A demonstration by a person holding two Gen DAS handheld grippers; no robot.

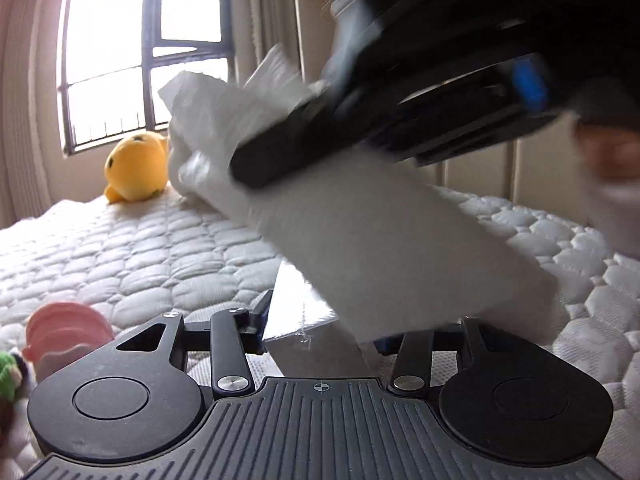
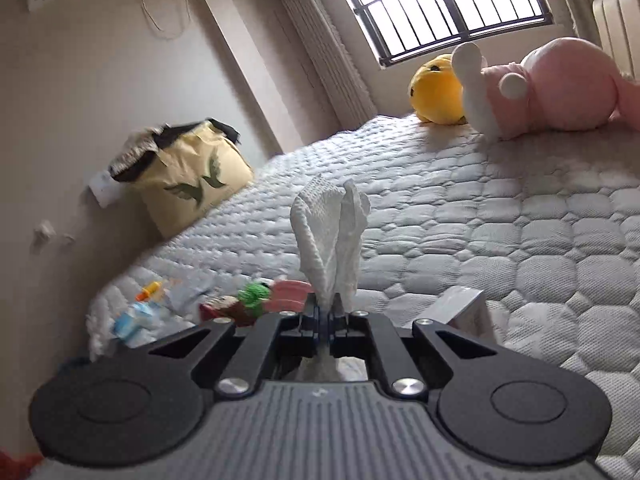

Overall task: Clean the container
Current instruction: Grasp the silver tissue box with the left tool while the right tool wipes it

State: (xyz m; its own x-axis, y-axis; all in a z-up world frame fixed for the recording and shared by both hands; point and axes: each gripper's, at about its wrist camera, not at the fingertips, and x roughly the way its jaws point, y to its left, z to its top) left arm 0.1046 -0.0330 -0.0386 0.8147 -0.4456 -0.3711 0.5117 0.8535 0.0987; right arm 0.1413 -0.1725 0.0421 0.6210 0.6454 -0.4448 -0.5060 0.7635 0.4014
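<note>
My left gripper clamps a clear container between its fingers, above the quilted mattress. My right gripper is closed tight on a white paper towel, which hangs across the container in the left view.

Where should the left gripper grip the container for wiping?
By its two flat side walls, near the end facing the left gripper, as it seems held now. The container is a clear box with straight walls, so pads sit flush, and its far end is free for the tissue in the right gripper.
</note>
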